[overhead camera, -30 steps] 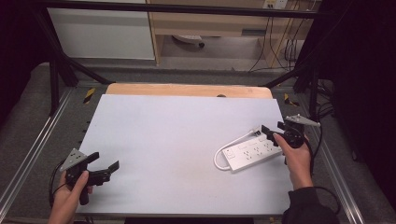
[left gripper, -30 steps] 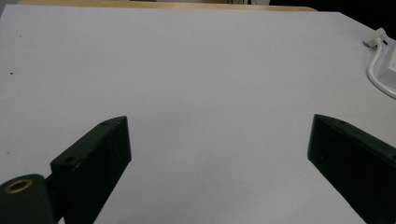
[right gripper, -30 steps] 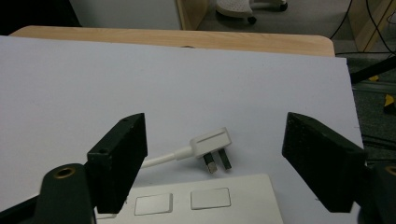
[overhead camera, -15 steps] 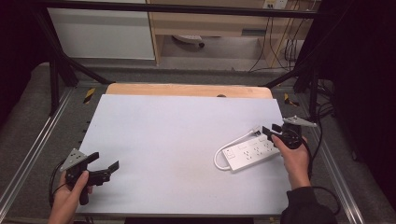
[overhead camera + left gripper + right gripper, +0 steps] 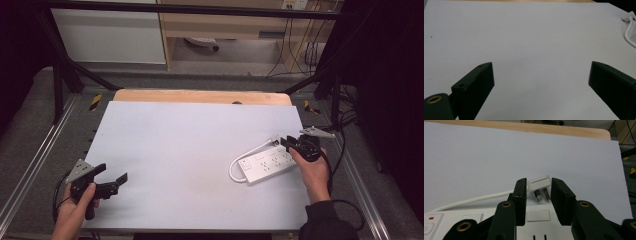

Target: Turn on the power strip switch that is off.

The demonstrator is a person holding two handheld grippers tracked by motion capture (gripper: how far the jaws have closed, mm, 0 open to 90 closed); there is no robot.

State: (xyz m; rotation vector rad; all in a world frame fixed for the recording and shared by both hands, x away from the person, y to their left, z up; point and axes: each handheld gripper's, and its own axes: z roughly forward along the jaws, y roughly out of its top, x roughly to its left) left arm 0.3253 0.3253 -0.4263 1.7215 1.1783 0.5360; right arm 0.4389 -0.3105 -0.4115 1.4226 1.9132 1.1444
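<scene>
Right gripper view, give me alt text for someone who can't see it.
A white plug sits between the right gripper's two black fingers, prongs toward the camera. Below lies a white power strip, its cable curving left across a pale table.

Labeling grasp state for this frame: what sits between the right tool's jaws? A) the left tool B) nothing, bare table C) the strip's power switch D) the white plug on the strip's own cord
D: in the right gripper view the white plug sits between the two jaws of the right tool, prongs toward the camera, just beyond the power strip; contact isn't clear.
</scene>
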